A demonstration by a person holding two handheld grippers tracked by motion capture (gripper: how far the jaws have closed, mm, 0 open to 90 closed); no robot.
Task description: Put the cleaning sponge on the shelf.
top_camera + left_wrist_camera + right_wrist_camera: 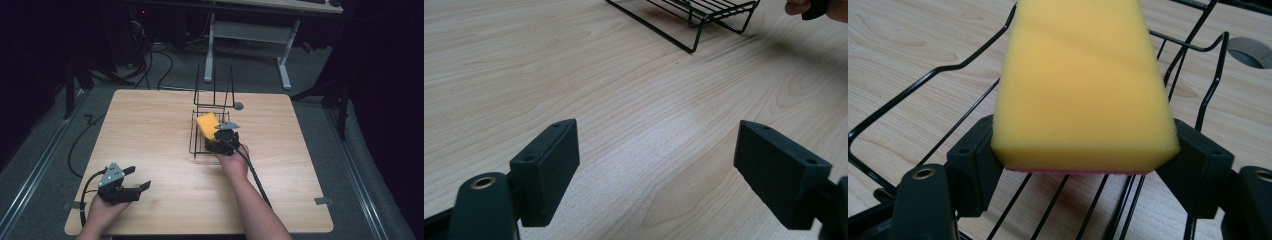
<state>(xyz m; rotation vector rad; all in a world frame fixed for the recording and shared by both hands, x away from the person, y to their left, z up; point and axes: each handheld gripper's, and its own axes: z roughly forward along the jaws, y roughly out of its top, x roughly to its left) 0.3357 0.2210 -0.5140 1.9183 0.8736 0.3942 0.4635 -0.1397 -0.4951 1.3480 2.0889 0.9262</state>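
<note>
**Sponge held over the rack, left gripper idle**

Item 1: the sponge [1083, 85]. We see it yellow with a thin pink underside, clamped by its near end in the right gripper [1083, 165]; both black jaws press its sides, so we read it as grasped. In the high view it sits at frame centre, tilted, above the rack's [196, 145] floor wires. We judge the end grip is chosen so most of the sponge juts forward past the jaws and can be lowered flat onto the wires.

Item 2: the rack, black wire, with tall uprights at its far end, toward the top of the high view. In the right gripper view its rim wires run along the left and the upper right of the frame, close beside the sponge; we judge these the edges to mind on the way down. Whether the sponge already touches the wires we cannot tell.

Item 3: the left gripper [127, 182], lower left of the high view, jaws apart with nothing between them, parked low over the table [150, 130] well apart from the rack.

Item 4: open room. We note bare wood left, right and below the rack; the withdrawal path toward the bottom edge is free.
</note>
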